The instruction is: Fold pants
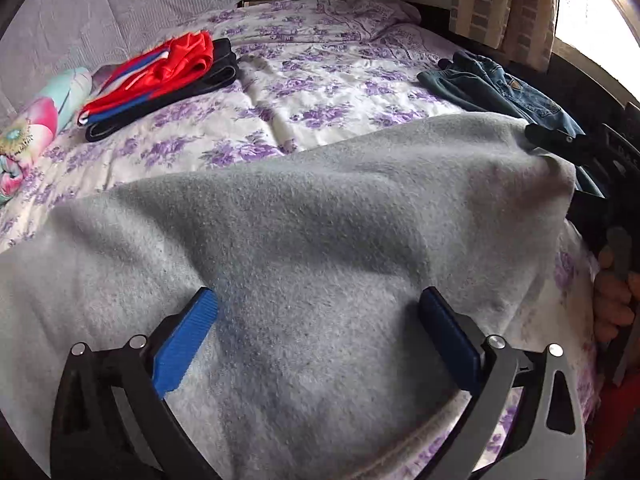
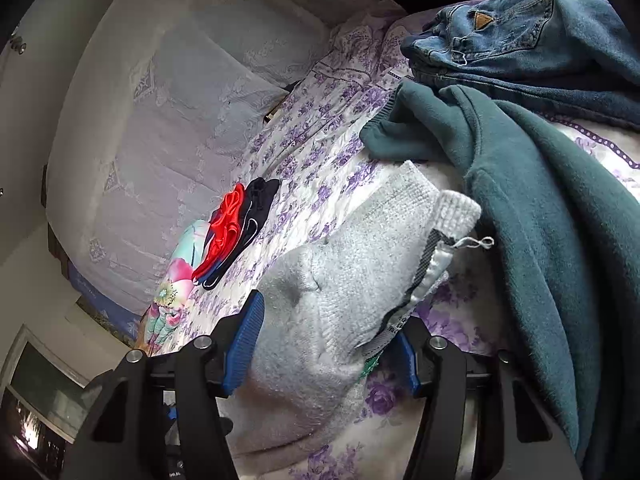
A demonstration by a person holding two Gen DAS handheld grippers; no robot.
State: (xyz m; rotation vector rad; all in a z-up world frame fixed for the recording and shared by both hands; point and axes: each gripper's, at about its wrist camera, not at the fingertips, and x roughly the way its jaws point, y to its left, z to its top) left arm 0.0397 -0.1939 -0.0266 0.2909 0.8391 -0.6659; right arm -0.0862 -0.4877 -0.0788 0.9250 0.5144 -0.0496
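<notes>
Grey fleece pants (image 1: 304, 240) lie spread across the near part of the bed. My left gripper (image 1: 318, 304) is open, its blue pads wide apart over the grey cloth. In the right wrist view the pants' ribbed waistband end (image 2: 360, 264) with a drawstring lies between the fingers of my right gripper (image 2: 328, 344). Its jaws stand apart around the cloth and do not pinch it. In the left wrist view the right gripper (image 1: 560, 144) shows at the far right corner of the grey pants.
The bed has a purple-flowered cover (image 1: 328, 92). A folded red, blue and black pile (image 1: 160, 80) lies at far left by a floral pillow (image 1: 36, 120). Teal pants (image 2: 540, 200) and blue jeans (image 2: 520, 40) lie at the right edge. A padded headboard (image 2: 160, 120) stands behind.
</notes>
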